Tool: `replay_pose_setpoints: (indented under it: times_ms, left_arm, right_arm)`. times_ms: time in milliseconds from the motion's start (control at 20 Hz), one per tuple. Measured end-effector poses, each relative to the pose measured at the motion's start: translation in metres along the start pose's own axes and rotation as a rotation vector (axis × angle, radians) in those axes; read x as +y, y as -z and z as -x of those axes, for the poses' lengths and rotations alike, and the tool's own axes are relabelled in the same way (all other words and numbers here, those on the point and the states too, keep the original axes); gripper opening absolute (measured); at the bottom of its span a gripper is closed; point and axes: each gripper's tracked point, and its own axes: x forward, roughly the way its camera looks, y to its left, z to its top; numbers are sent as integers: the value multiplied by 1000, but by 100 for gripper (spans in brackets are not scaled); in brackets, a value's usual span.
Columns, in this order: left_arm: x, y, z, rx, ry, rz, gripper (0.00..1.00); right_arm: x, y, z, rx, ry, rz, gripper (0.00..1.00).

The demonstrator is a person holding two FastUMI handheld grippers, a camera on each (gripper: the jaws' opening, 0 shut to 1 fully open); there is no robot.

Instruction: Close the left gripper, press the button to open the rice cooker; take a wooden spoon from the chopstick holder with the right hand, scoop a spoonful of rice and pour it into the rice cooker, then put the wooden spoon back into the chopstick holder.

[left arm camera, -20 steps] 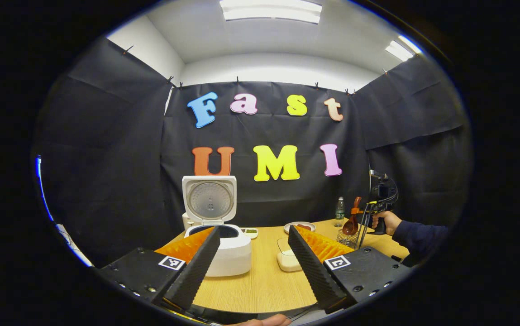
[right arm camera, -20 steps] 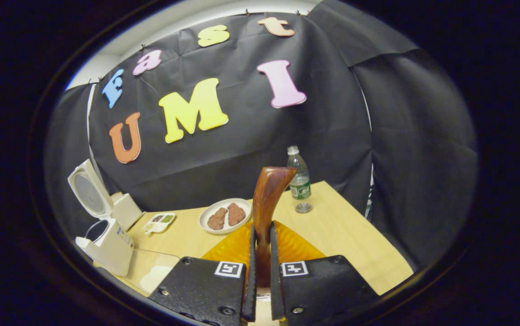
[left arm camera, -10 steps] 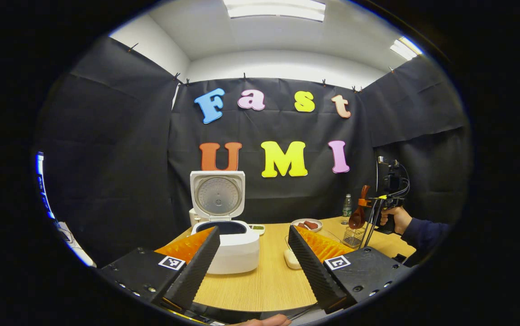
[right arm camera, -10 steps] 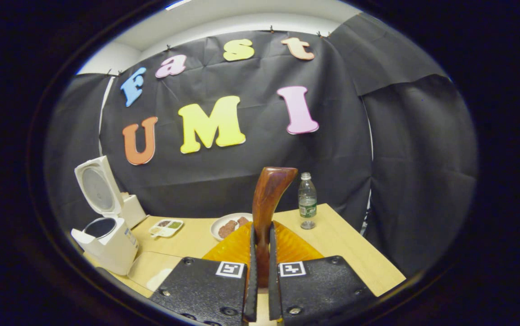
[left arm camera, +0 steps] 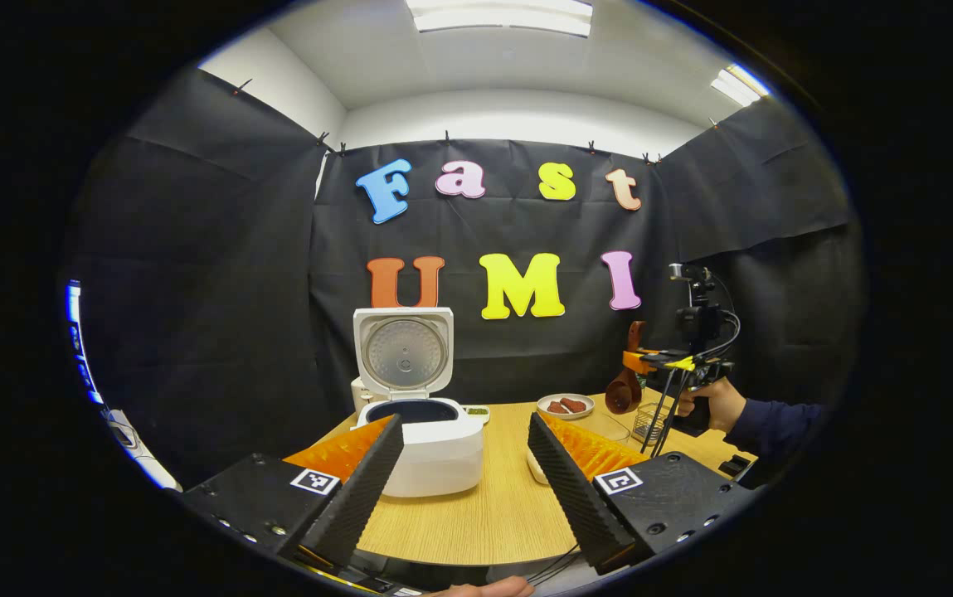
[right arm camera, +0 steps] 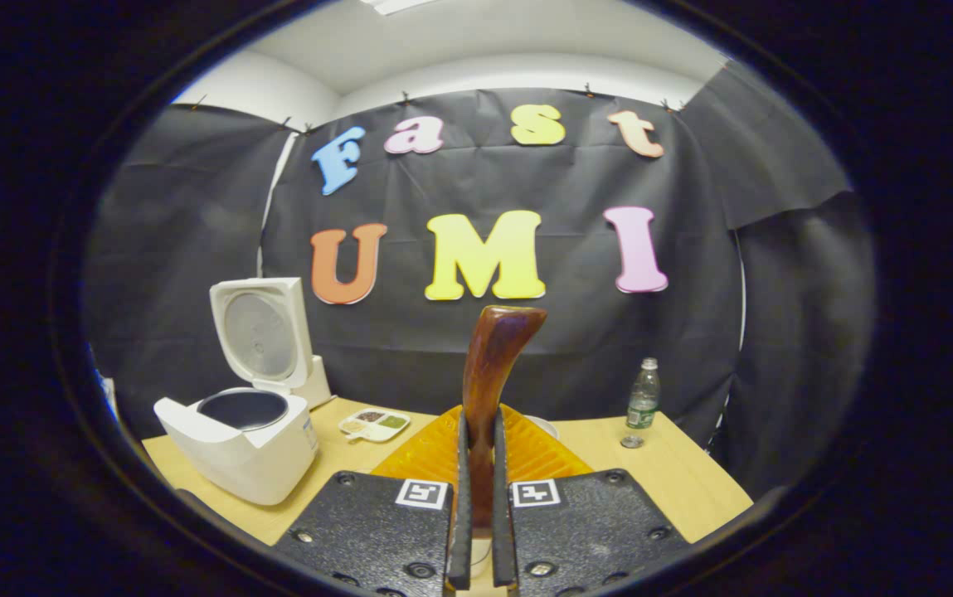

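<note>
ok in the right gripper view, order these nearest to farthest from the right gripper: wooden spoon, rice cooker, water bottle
1. wooden spoon: clamped in the right gripper, handle standing up between the fingers.
2. rice cooker: on the table at the view's left, lid open.
3. water bottle: at the view's right, by the table's far edge near the cloth wall.

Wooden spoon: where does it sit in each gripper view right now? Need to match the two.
Left gripper view: wooden spoon at far right, held above the table by the right gripper.
Right gripper view: wooden spoon at bottom centre, handle upright between that gripper's fingers.
Shared landmark: the open rice cooker.
</note>
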Motion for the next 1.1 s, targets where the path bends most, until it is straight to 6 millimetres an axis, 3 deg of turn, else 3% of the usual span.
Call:
replay_pose_setpoints:
  times_ms: [100, 300, 600, 650, 800, 1100]
  left_arm:
    - [2, 2, 1, 2, -3, 15, 96]
    - [3, 6, 1, 8, 4, 20, 96]
    - [7, 14, 0, 30, -1, 33, 96]
    - [10, 15, 0, 33, -5, 33, 96]
    - [7, 19, 1, 43, 0, 40, 96]
    - [9, 20, 4, 42, -6, 44, 96]
  right_arm:
    - [18, 24, -5, 34, -14, 3, 15]
    - [32, 62, -19, 93, 28, -5, 15]
    - [17, 110, -39, 146, 160, -35, 15]
    - [21, 112, -41, 142, 158, -47, 15]
    - [58, 132, -42, 208, 44, -178, 15]
    - [59, 131, -43, 230, 34, -225, 15]
